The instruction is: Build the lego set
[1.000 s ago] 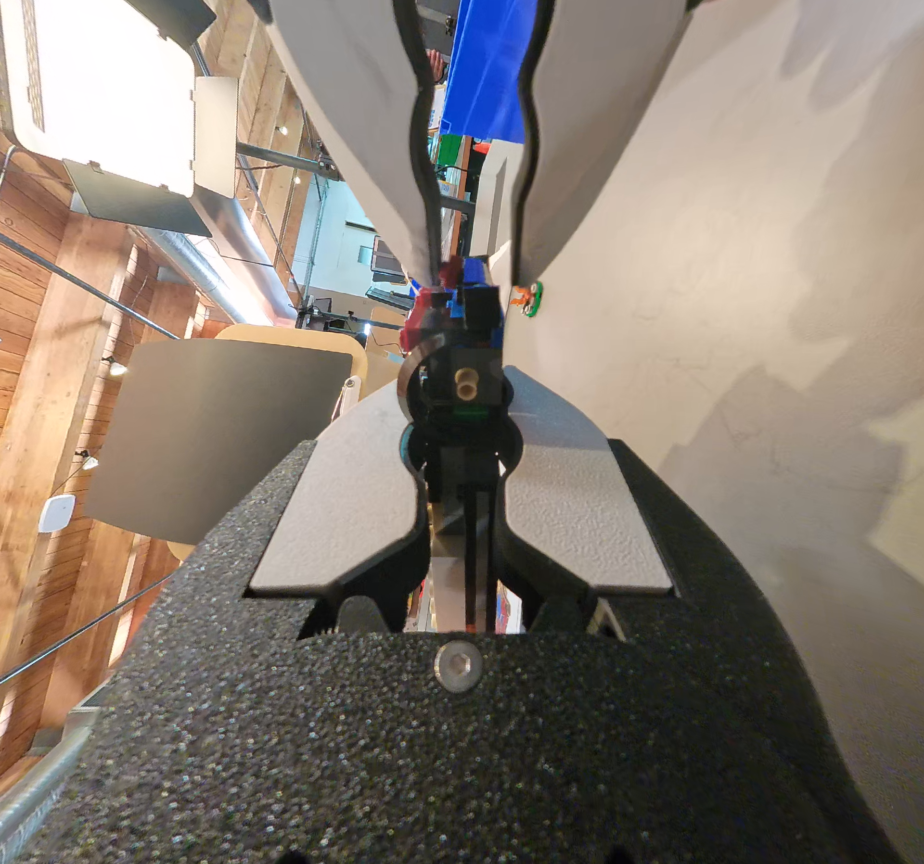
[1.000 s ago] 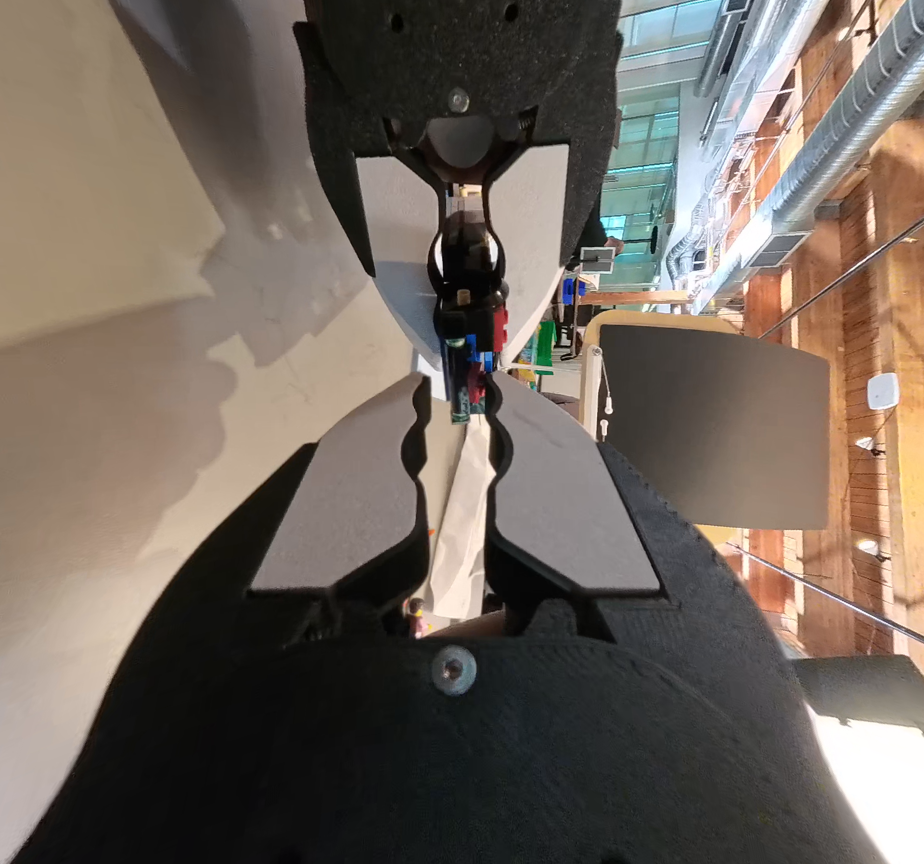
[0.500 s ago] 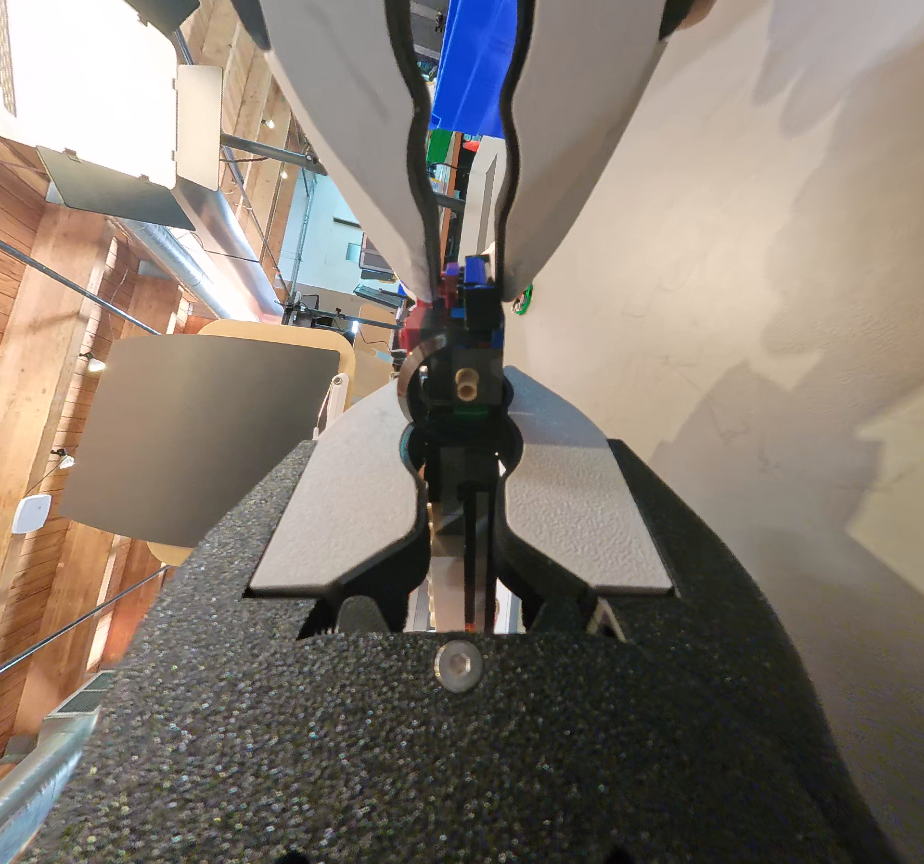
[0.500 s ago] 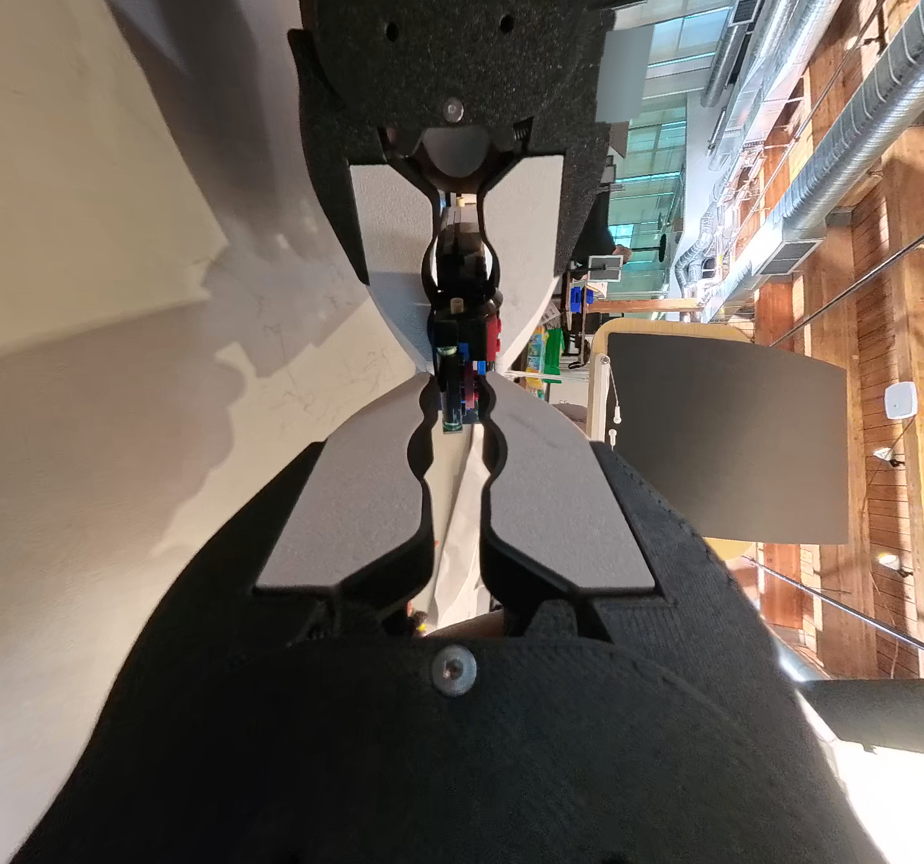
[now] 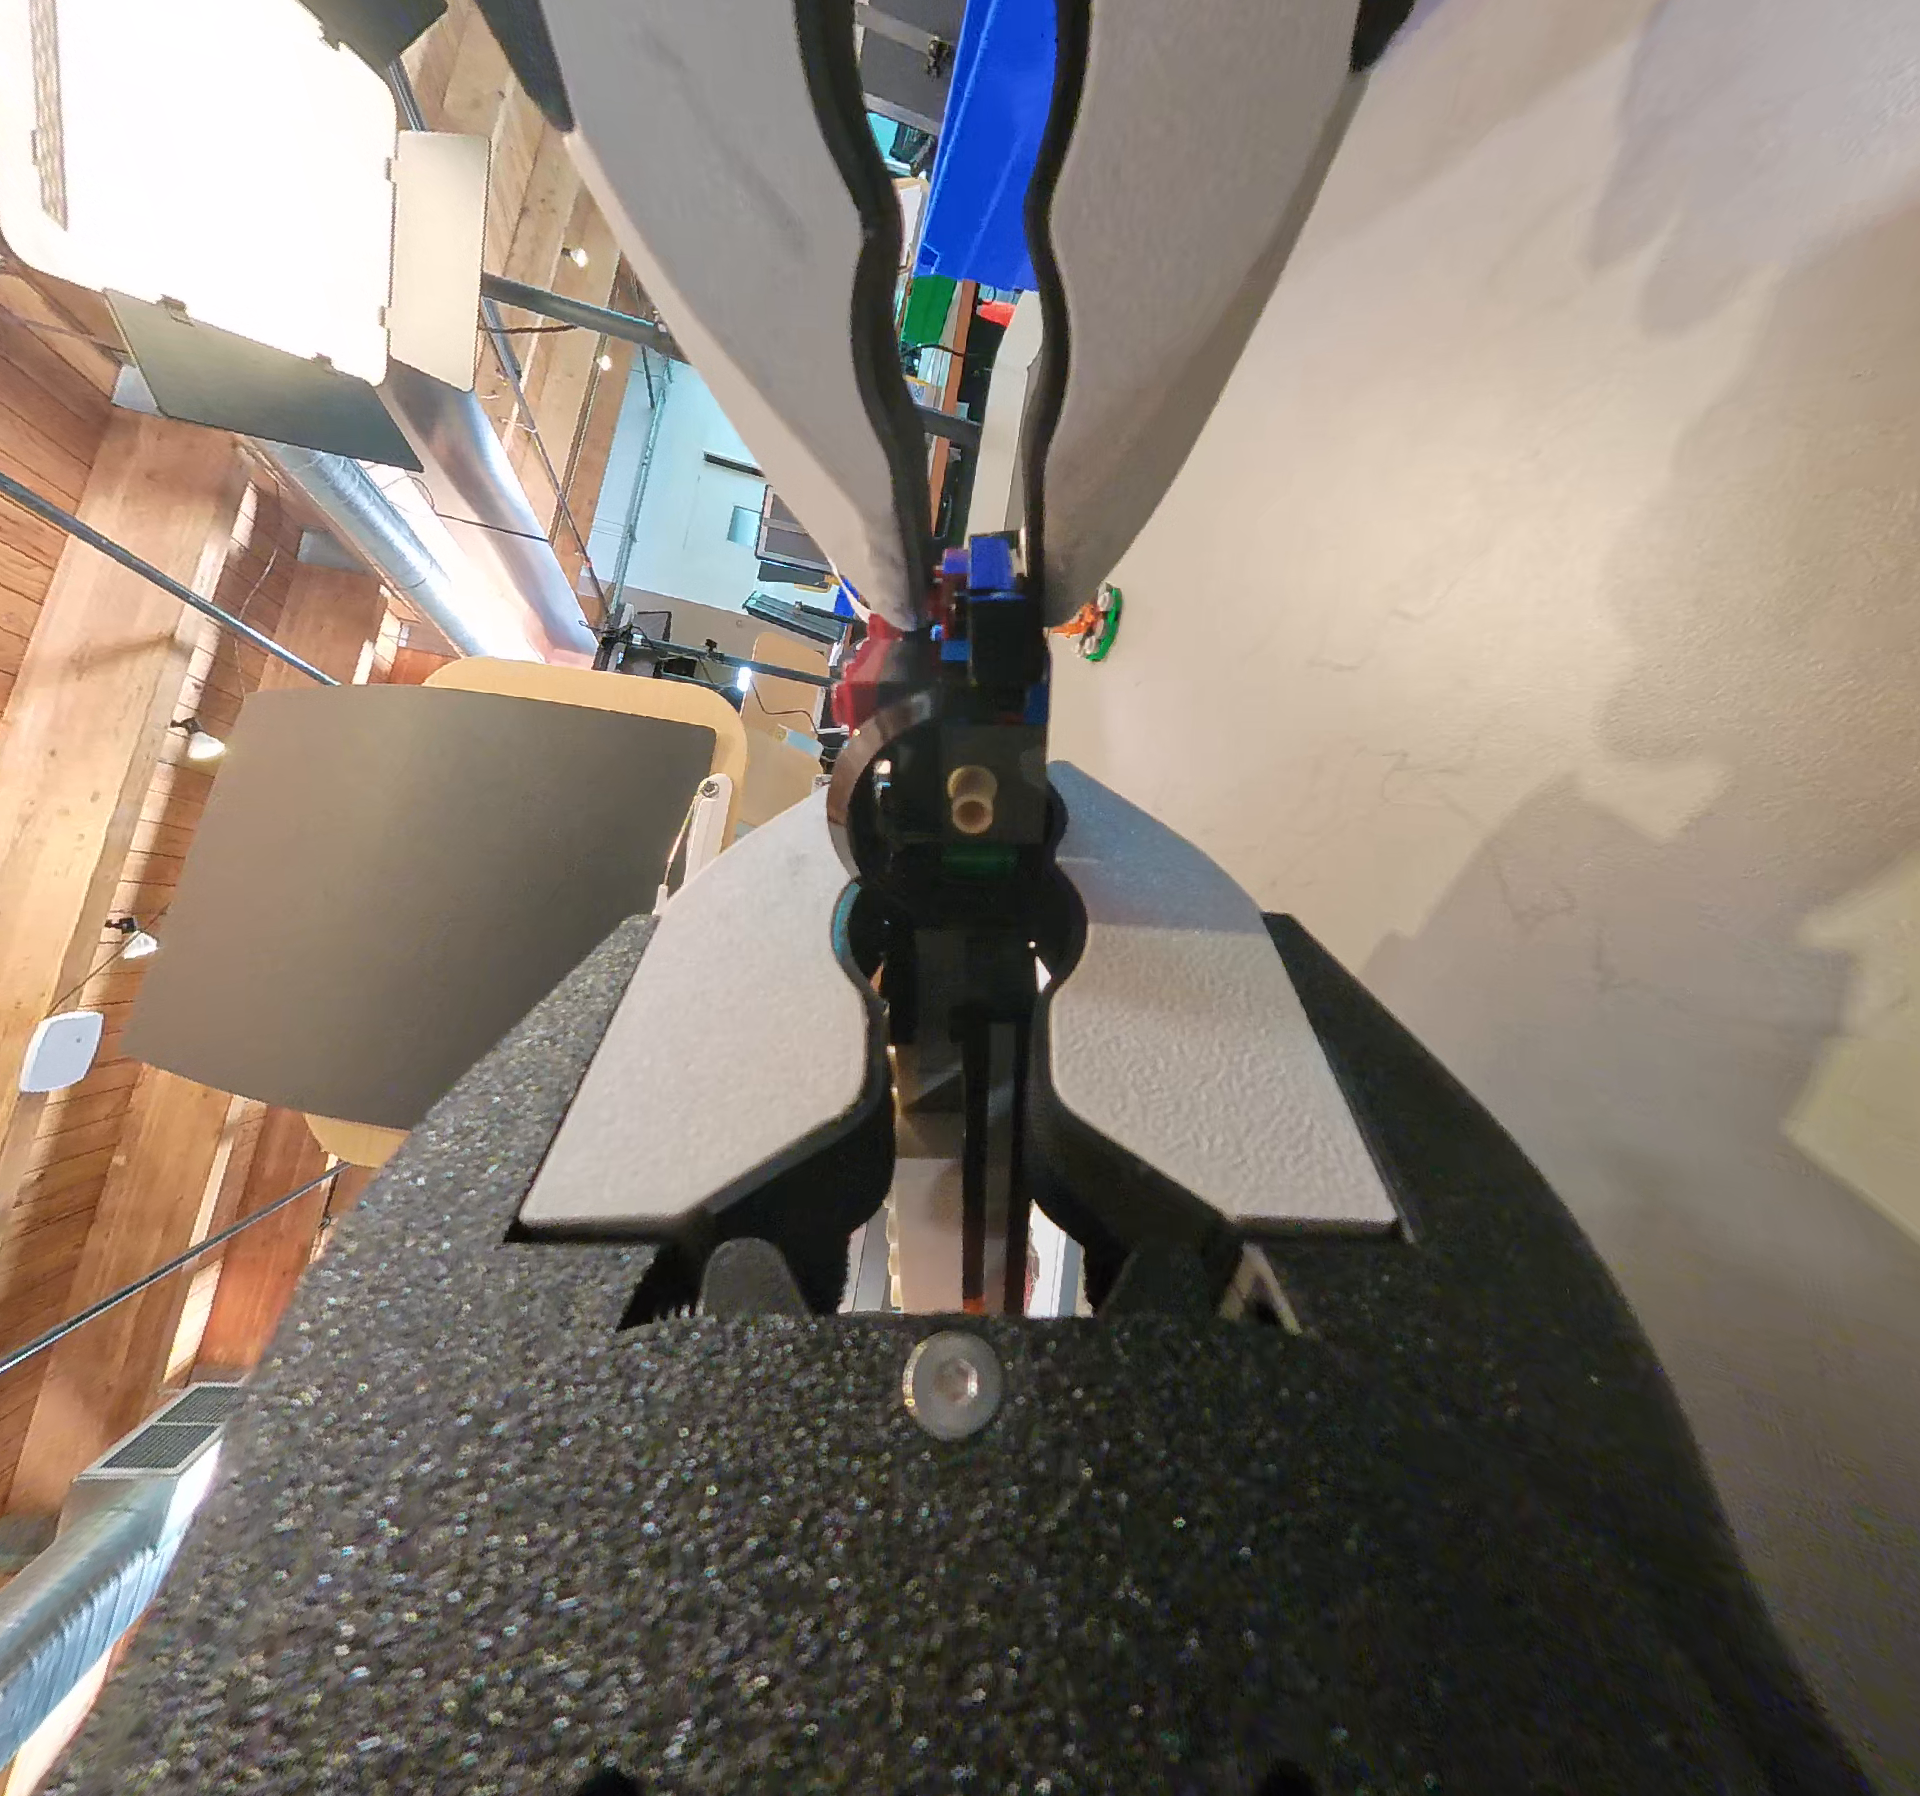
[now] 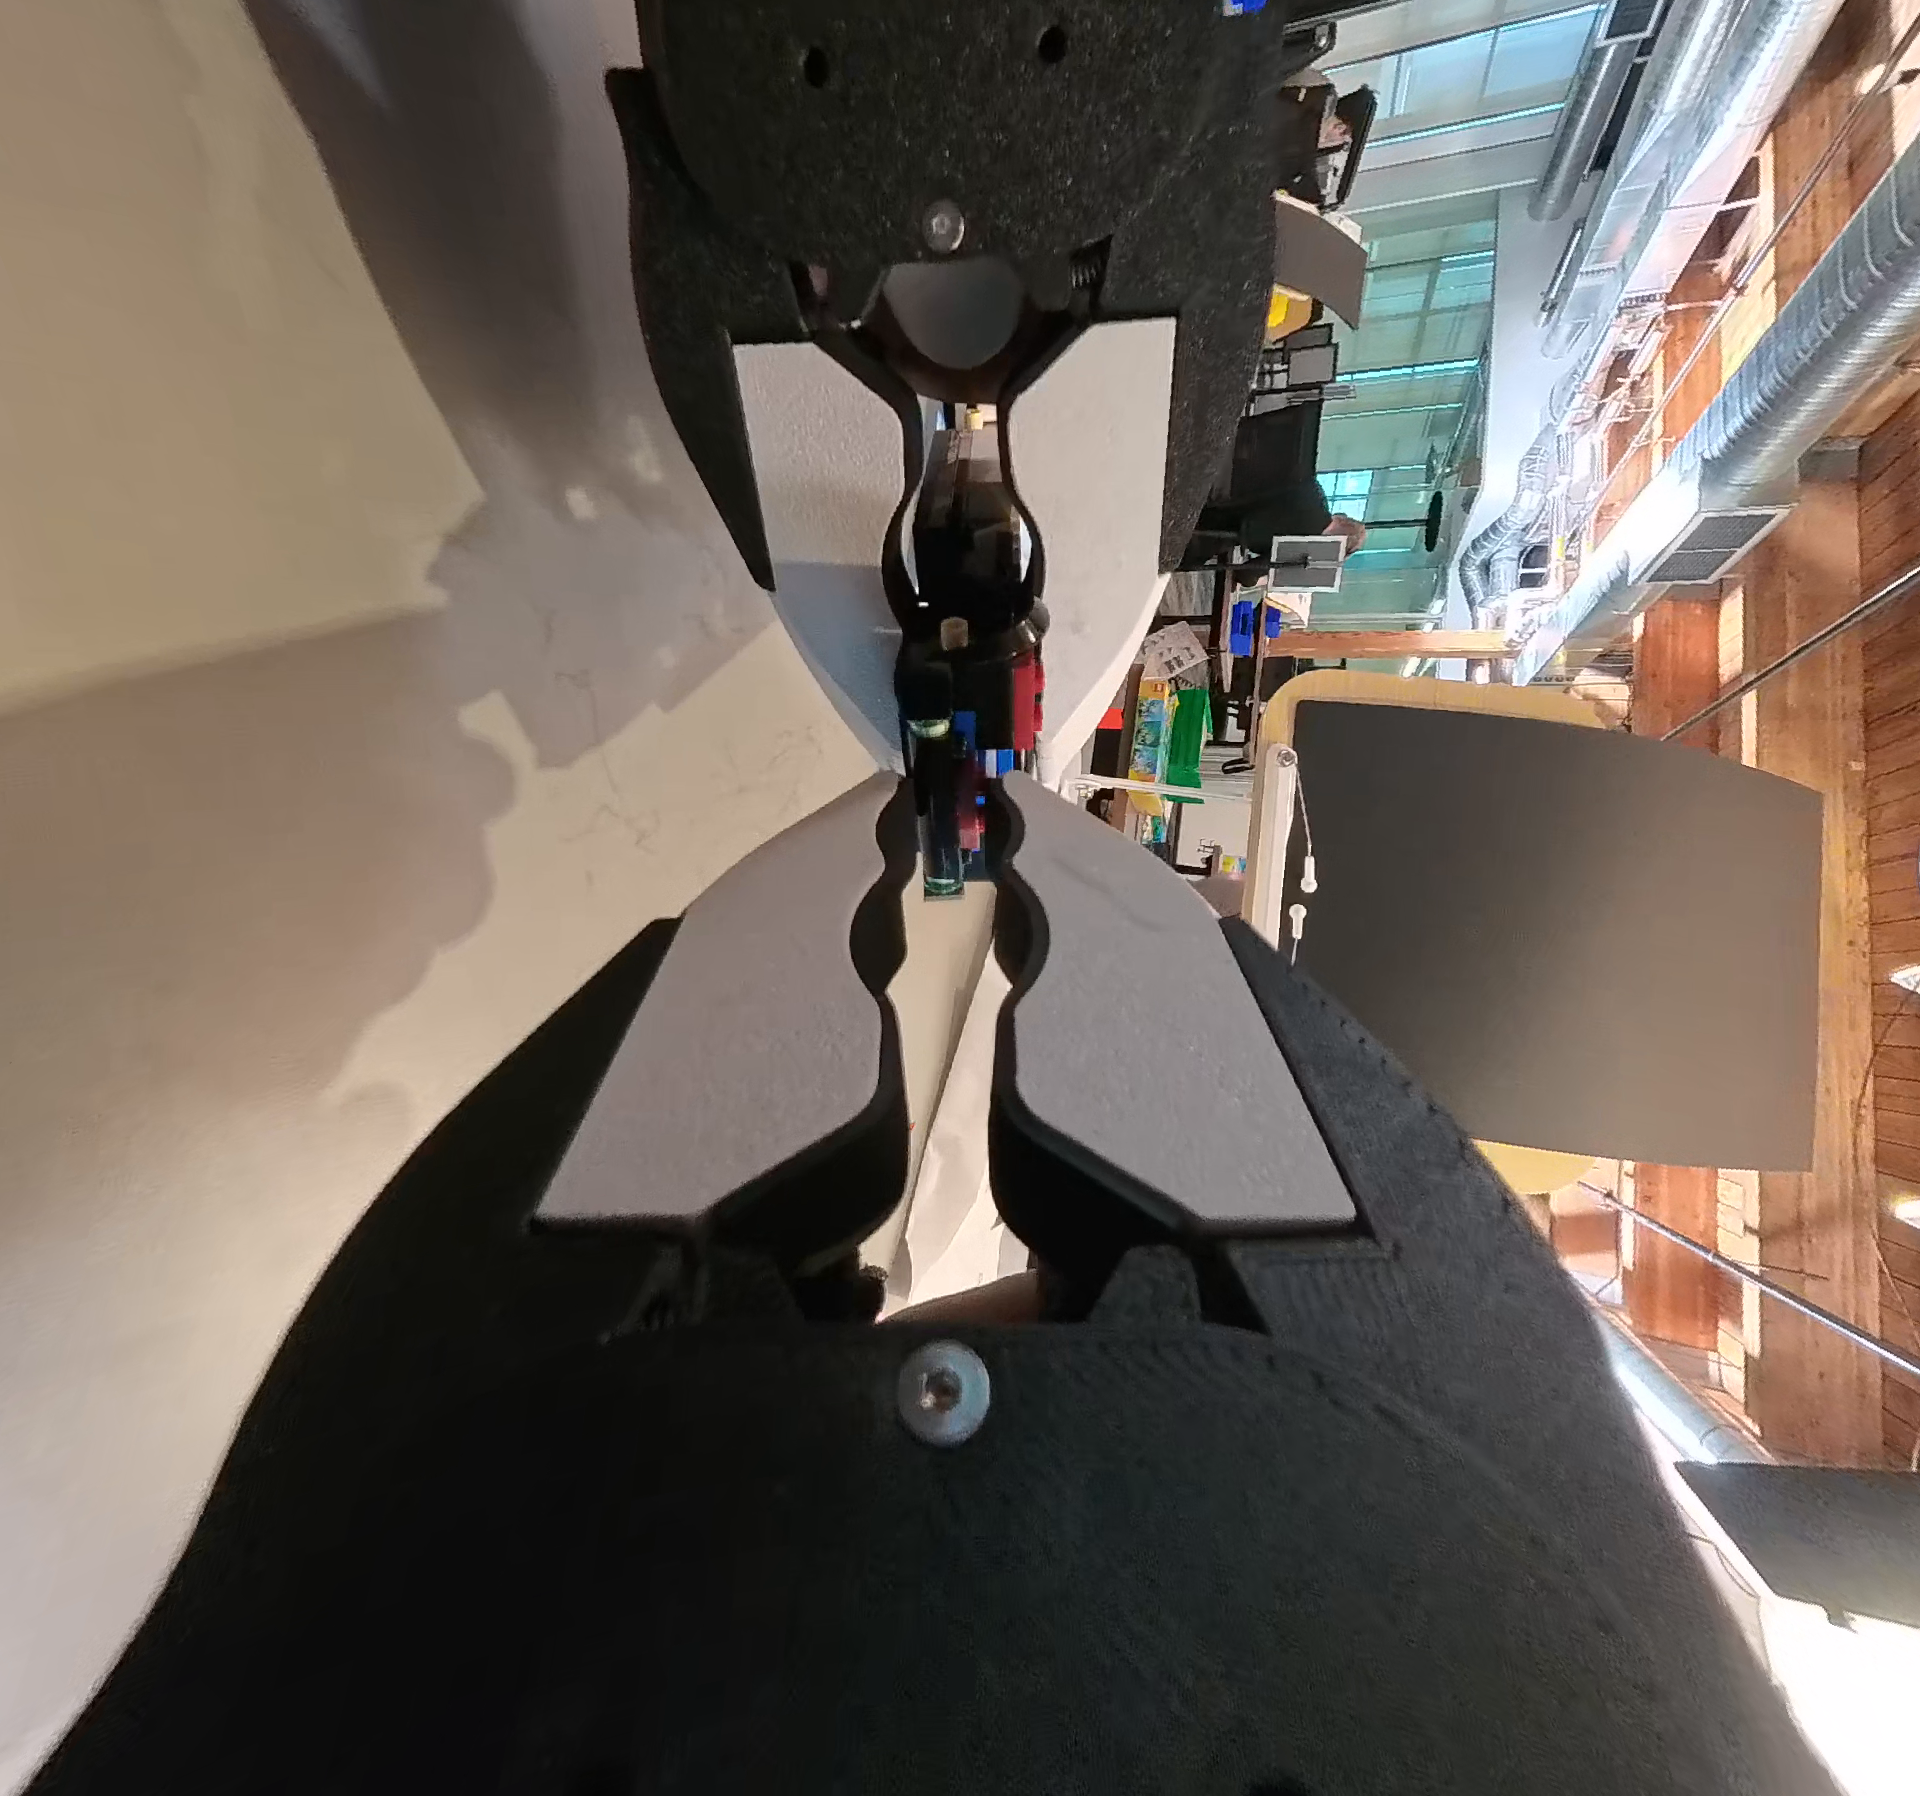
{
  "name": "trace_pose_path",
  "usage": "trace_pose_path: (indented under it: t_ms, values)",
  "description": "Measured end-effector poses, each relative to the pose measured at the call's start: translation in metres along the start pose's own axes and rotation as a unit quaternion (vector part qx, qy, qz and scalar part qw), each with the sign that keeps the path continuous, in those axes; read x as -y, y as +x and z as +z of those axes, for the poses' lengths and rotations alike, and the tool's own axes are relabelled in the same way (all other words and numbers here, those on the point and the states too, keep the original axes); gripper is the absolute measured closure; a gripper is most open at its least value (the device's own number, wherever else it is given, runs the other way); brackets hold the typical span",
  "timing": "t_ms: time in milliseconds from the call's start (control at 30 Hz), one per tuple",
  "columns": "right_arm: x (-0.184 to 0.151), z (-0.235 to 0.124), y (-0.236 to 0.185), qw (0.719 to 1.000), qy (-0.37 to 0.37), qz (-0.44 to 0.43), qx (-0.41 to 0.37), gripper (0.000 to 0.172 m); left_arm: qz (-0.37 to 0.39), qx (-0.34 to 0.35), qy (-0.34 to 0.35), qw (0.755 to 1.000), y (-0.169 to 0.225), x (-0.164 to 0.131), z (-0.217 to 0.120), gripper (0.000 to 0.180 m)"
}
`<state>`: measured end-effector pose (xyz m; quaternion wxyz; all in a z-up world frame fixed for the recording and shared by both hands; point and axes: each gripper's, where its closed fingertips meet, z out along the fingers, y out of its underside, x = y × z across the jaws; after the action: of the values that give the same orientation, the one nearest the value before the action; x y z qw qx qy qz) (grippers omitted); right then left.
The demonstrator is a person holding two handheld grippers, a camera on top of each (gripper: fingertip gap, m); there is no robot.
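Observation:
Both views are rolled sideways, and my two grippers face each other tip to tip. My left gripper [image 5: 956,801] is shut on a small toy brick model [image 5: 992,645], gripping its black block with a tan peg. The model's red and blue bricks stick out toward my right gripper [image 5: 971,593], whose pads press on them from both sides. In the right wrist view my right gripper [image 6: 956,796] is shut on the model's narrow end [image 6: 940,842], which has a black strip and a clear green piece. The left gripper [image 6: 971,697] holds the other end.
The pale table top [image 5: 1507,499] fills one side of each view [image 6: 312,811]. A small green and orange round piece [image 5: 1096,619] lies on it near the grippers. A chair with a dark back [image 6: 1558,936] and a bright light panel [image 5: 208,84] stand behind.
My right gripper's jaws have narrowed and closed onto the model's end, moving slightly closer to the left gripper. The left gripper has kept its hold throughout.

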<state>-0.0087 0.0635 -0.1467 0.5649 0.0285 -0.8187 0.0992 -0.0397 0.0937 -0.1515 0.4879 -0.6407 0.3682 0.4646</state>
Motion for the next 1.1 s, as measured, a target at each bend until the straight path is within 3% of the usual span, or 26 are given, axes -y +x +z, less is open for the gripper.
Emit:
trace_pose_path:
  t_ms: [600,867,1100]
  values:
    - [-0.007,-0.004,0.000,0.998,-0.013,0.015,-0.052,0.148,0.027,0.009,-0.004,1.000,-0.001,-0.003,0.002,0.155]
    - [-0.004,0.002,0.000,0.998,-0.013,-0.010,-0.060,0.159,0.033,0.012,-0.005,0.999,-0.002,-0.003,0.002,0.155]
    - [-0.014,0.002,0.000,0.994,-0.001,0.070,-0.080,0.148,0.038,0.006,-0.016,0.999,0.002,-0.011,0.004,0.155]
